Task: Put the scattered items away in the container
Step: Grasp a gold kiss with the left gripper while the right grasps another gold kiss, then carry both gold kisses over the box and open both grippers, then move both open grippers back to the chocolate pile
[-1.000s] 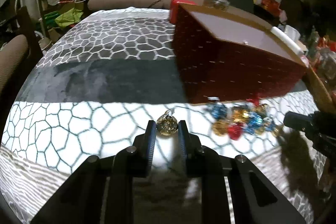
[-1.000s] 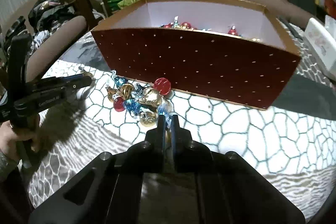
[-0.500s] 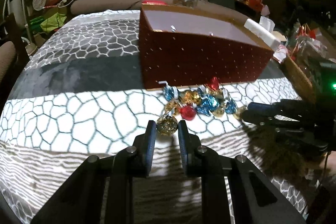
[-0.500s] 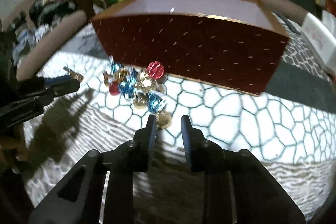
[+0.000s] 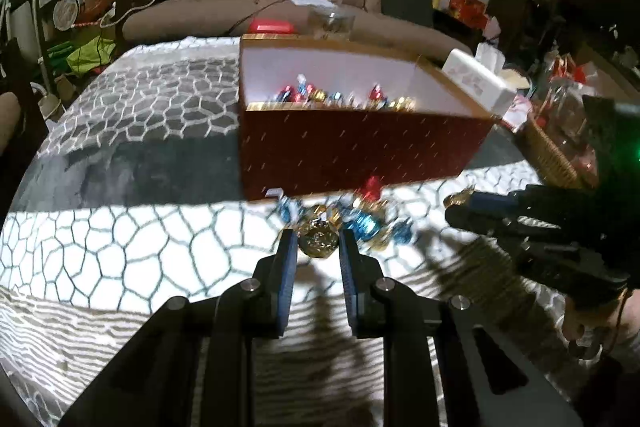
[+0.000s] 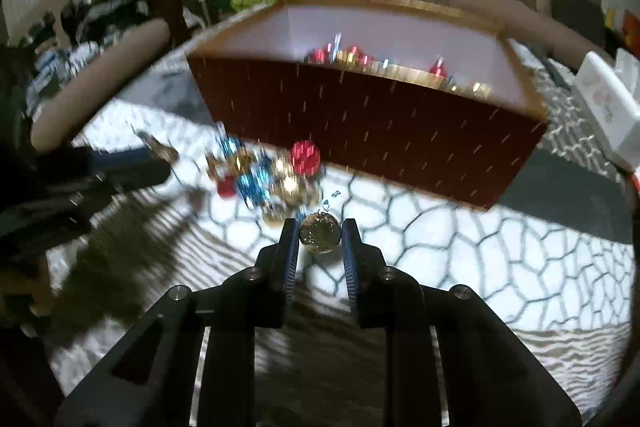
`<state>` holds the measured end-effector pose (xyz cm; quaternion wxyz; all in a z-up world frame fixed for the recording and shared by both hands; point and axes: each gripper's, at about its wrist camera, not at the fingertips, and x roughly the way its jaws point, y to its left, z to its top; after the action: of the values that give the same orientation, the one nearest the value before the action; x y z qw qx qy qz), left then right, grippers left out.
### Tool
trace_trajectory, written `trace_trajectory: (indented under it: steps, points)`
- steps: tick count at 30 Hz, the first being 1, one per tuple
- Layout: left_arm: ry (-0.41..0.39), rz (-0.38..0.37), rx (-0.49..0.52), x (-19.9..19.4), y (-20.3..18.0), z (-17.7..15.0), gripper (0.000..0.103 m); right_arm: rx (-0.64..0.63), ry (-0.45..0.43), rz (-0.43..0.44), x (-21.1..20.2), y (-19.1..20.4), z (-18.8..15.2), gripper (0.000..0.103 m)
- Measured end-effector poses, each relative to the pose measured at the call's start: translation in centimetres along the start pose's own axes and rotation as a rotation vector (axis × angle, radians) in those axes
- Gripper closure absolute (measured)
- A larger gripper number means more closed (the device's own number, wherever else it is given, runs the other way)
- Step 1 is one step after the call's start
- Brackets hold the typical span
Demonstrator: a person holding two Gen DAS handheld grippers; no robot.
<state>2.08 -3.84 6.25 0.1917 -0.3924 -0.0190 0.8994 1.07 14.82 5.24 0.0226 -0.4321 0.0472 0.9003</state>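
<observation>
Grey-and-white fabric with a cracked honeycomb print [image 5: 132, 243] is covering the table and carrying everything else. A large dark red cardboard box with a gold rim and a pale inside [image 5: 360, 151] is sitting open on it toward the far side, and a scatter of foil-wrapped sweets [image 5: 340, 97] is already lying along its floor. Just in front of the box's near wall, a small heap of red, blue and gold foil-wrapped sweets [image 6: 264, 175] is resting on the cloth. The black left gripper [image 5: 319, 247] is pinching a round gold-foil sweet [image 5: 319, 242] between its two fingers, above the near edge of that heap. The black right gripper [image 6: 320, 237] is likewise pinching a second gold-foil ball [image 6: 320, 237], its fingers pressing on both sides, just at the heap's near edge. Each gripper is showing at the margin of the other's view, both blurred.
</observation>
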Motion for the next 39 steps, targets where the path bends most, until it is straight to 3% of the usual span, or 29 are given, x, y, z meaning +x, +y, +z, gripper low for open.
trace_trajectory:
  steps: [9, 17, 29, 33, 35, 39]
  points:
    - [-0.059, -0.015, 0.032, -1.8, -2.5, 6.3, 0.082, 0.039, -0.089, -0.004, -5.1, -1.8, 6.1, 0.082]
    - [-0.007, -0.004, 0.043, 3.7, -2.0, 12.6, 0.082, 0.142, -0.056, -0.014, -1.6, -6.2, 11.6, 0.082]
    - [0.092, 0.070, 0.062, 10.5, -1.4, 12.7, 0.081, 0.159, 0.046, -0.076, 5.7, -9.4, 12.5, 0.082]
    - [0.098, 0.072, 0.044, 10.8, -1.0, 12.4, 0.077, 0.149, 0.061, -0.077, 6.8, -9.4, 12.7, 0.082]
    - [0.087, 0.079, 0.035, 10.3, -0.8, 12.4, 0.066, 0.155, 0.066, -0.074, 6.9, -9.3, 12.8, 0.081]
    - [0.058, 0.071, 0.018, 8.3, -0.2, 12.8, 0.063, 0.183, 0.037, -0.052, 5.7, -9.6, 12.5, 0.078]
